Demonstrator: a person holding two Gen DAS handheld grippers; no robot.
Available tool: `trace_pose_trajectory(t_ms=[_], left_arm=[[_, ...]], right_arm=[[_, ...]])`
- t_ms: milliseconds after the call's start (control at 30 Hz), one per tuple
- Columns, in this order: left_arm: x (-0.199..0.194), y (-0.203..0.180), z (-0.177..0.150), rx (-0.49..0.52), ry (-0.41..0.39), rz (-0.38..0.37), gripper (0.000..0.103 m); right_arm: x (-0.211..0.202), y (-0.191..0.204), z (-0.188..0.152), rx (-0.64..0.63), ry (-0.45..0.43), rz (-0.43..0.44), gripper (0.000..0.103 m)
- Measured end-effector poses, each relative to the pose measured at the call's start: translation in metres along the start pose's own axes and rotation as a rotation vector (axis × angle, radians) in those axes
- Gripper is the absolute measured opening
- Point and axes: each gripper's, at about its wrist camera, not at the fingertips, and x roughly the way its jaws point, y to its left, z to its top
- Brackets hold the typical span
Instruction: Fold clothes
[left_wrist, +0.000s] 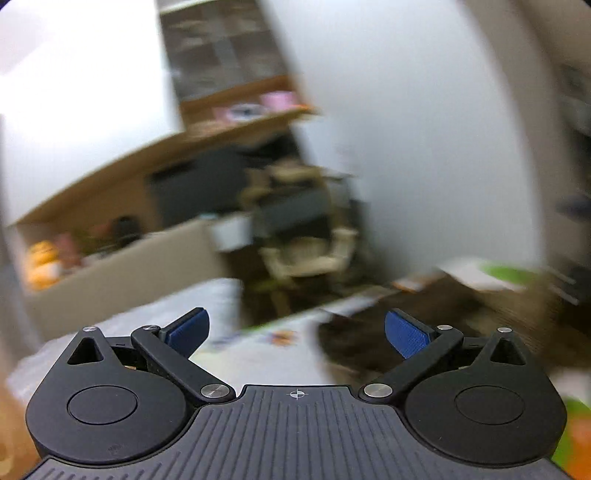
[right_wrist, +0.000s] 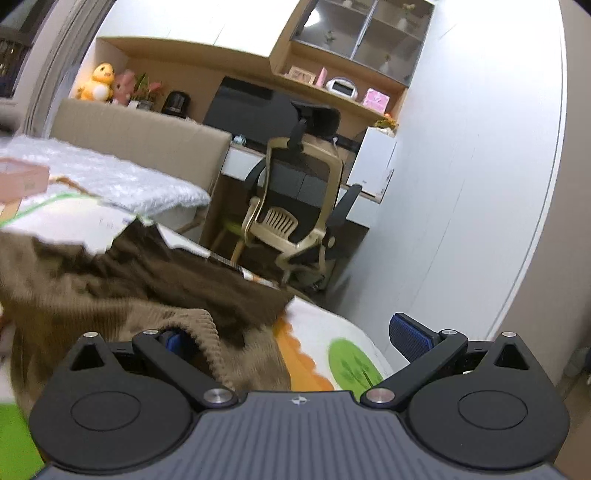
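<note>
A brown knit sweater (right_wrist: 110, 280) lies crumpled on a bed with a white patterned sheet (right_wrist: 332, 332). In the right wrist view my right gripper (right_wrist: 291, 336) is open just above the bed. The sweater's ribbed hem (right_wrist: 207, 332) drapes over its left finger and hides the blue pad; the right finger (right_wrist: 410, 338) is bare. In the blurred left wrist view my left gripper (left_wrist: 295, 330) is open and empty, held above the bed, with the dark sweater (left_wrist: 354, 343) just beyond its right finger.
A beige headboard (right_wrist: 140, 136) and a white fuzzy blanket (right_wrist: 110, 173) are at the far left. A pink box (right_wrist: 22, 177) sits on the bed. An office chair (right_wrist: 295, 206) stands at a desk beyond the bed. A white wardrobe wall (right_wrist: 480, 166) is on the right.
</note>
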Motion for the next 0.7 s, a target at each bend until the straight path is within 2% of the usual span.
trace_pose_trajectory(t_ms=[67,100,167,267,400,467,567,700], left_arm=[[0.005,-0.041,-0.014,0.116,0.027,-0.108,0.103],[0.009,-0.059,-0.022,0.176,0.038,-0.139,0.103],[0.029,-0.09,-0.038,0.299,0.055,-0.14,0.103],[0.061,-0.107,-0.052,0.393,0.066,-0.03,0.103],[0.102,-0.103,-0.068,0.459,0.112,0.081,0.103],[0.104,-0.093,-0.074,0.472,0.103,0.121,0.103],[0.095,-0.073,-0.078,0.513,0.073,0.234,0.103],[0.077,-0.035,-0.076,0.503,0.04,0.349,0.103]], right_arm=[[0.007,-0.002,0.01,0.039,-0.015,-0.009,0.103],[0.008,-0.004,0.014,0.056,-0.025,-0.014,0.103],[0.008,-0.006,0.021,0.071,-0.047,-0.028,0.103],[0.006,-0.008,0.025,0.058,-0.067,-0.048,0.103],[0.003,-0.01,0.02,0.063,-0.073,-0.054,0.103],[-0.001,-0.011,0.015,0.06,-0.073,-0.052,0.103],[-0.01,-0.011,0.004,0.028,-0.057,-0.045,0.103],[-0.024,-0.001,-0.029,-0.101,0.013,-0.039,0.103]])
